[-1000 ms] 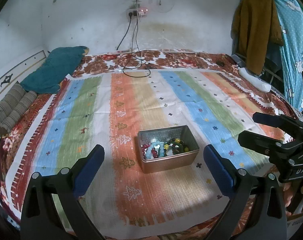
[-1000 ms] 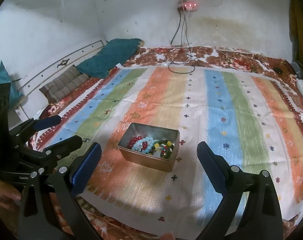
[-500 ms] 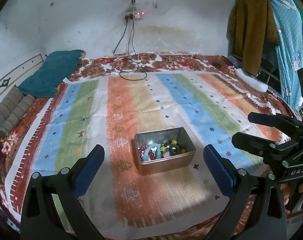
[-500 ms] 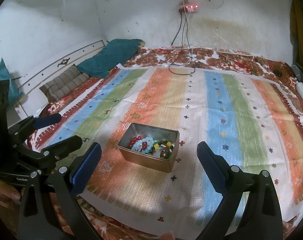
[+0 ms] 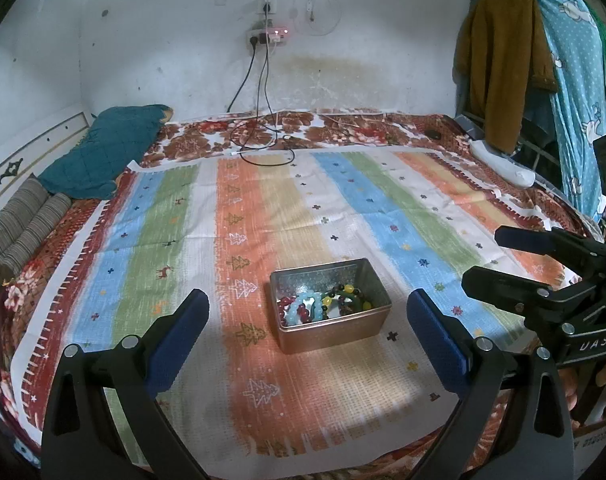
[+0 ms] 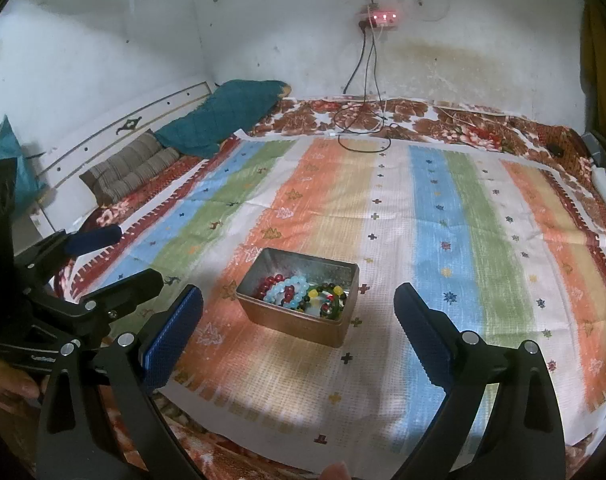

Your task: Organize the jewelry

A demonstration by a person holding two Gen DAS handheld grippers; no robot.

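Metal tin (image 5: 330, 305) sits on the striped cloth (image 5: 383, 208) on the bed, lower centre of both frames, bead bracelets (image 5: 323, 306) piled inside — looks like several strands, count unclear. Left gripper (image 5: 307, 330) jaws wide open, empty, framing the tin from the near side. Right gripper (image 6: 299, 322) same: jaws spread, holding nothing. Teal pillow (image 5: 103, 148) upper left; power strip (image 5: 268, 35) on wall, top centre.
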